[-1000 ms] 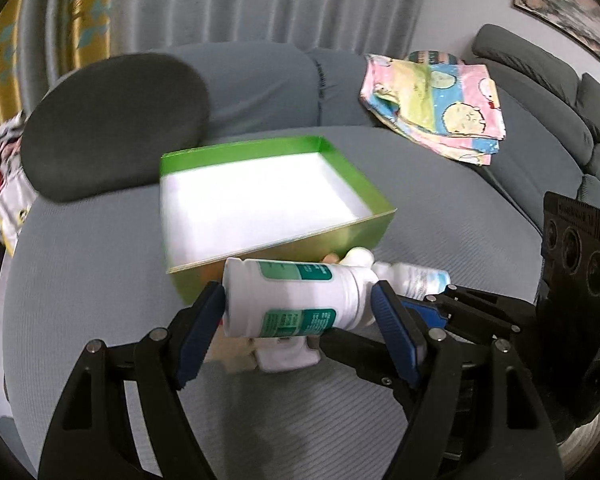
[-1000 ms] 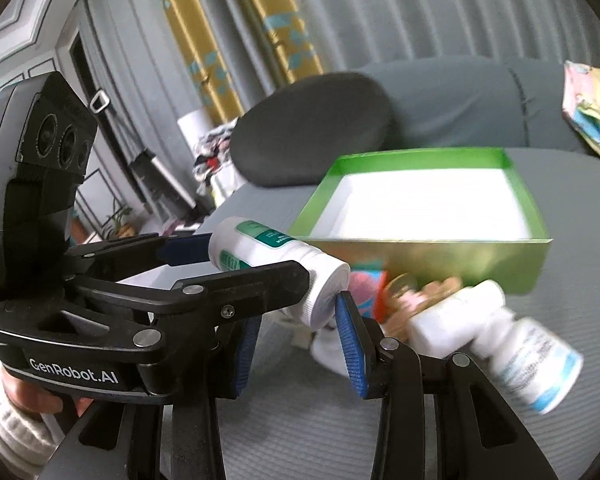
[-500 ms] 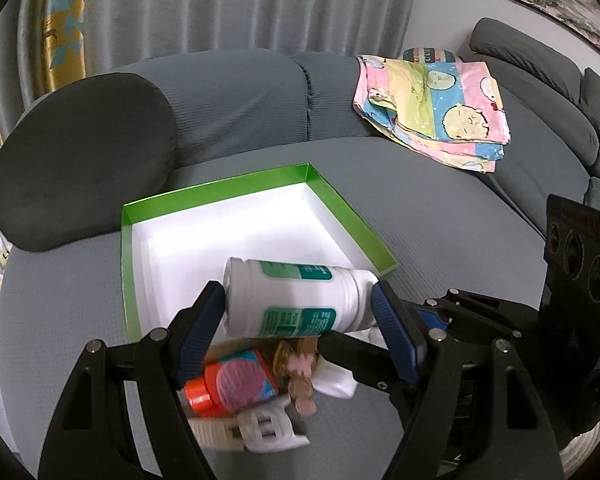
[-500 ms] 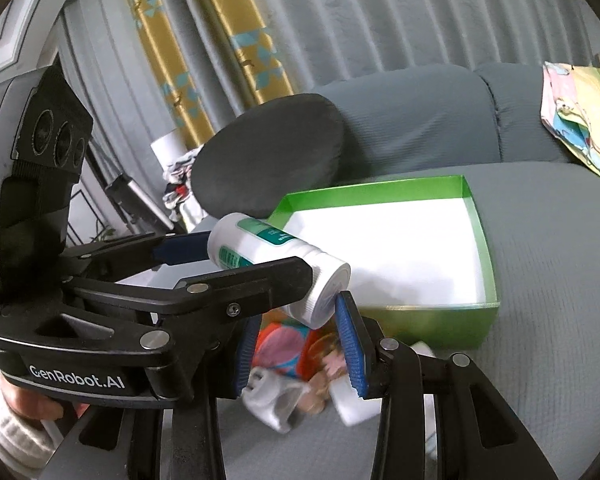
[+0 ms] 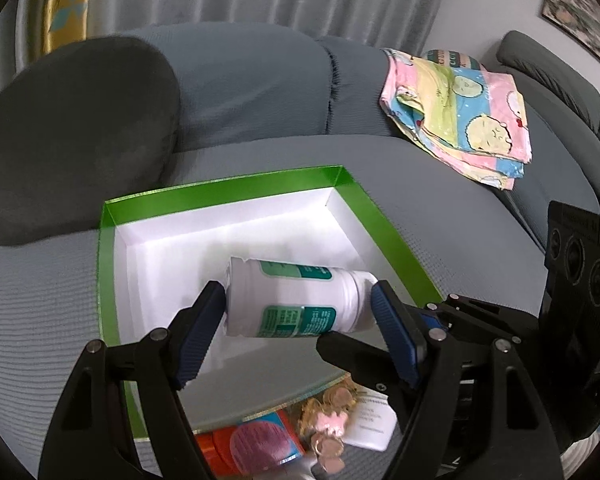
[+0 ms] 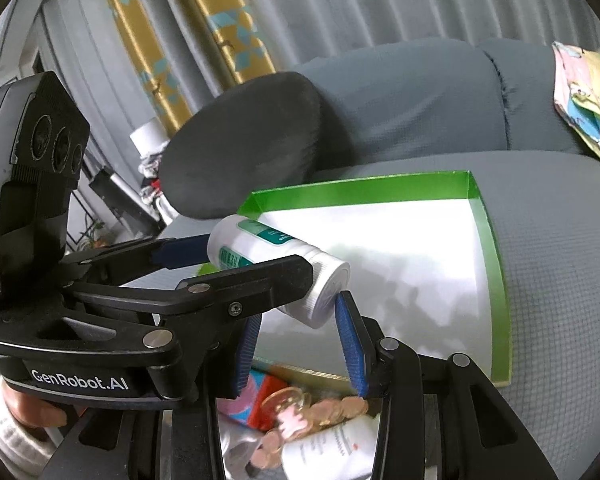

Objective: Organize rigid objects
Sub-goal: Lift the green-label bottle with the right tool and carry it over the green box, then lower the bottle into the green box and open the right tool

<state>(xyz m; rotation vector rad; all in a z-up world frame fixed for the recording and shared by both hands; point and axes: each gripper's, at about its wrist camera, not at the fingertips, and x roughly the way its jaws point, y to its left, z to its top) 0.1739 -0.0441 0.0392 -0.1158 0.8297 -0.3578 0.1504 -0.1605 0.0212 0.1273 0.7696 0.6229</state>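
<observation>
Left gripper (image 5: 298,314) jaws clamp white bottle (image 5: 296,300) end to end, sideways, above green box (image 5: 224,184) interior. Right gripper (image 6: 296,338) jaws apart, holding nothing, just beside bottle cap.

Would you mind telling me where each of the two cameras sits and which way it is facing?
Left wrist view: sits on the left gripper, looking along its fingers, shut on the white bottle over the green box; the right gripper's black body shows at right.
Right wrist view: sits on the right gripper, open, looking towards the same box; the left gripper and a hand show at left.
Shared: bottle, box, dark cushion, patterned cloth.
</observation>
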